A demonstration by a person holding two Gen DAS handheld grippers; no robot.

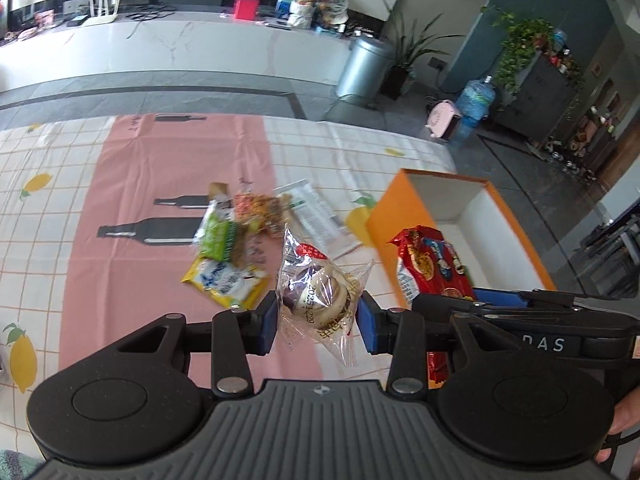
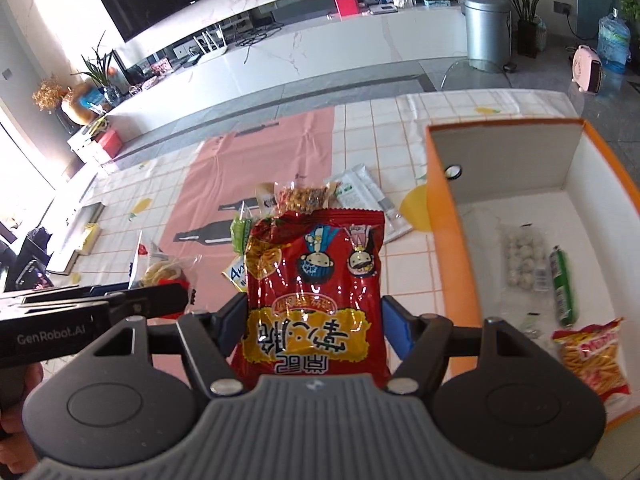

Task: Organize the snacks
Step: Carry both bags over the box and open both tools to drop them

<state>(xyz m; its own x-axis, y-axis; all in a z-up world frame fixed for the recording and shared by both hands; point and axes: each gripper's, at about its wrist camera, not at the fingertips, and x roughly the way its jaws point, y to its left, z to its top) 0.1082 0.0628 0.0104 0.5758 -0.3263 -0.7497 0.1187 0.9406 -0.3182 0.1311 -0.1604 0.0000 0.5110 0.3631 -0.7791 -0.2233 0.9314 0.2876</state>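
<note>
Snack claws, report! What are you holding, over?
Left claw shut on clear-wrapped pastry. Right claw shut on red snack bag. Orange box open at right, some snacks inside. Nothing blocking.

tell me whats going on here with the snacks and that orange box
A person is sorting snacks with a gripper in each hand. The left gripper holds a clear-wrapped pastry above the table; the right gripper holds a red snack bag beside the orange box. A few packets already lie in the box, and a small pile of snacks is left on the tablecloth.
</note>
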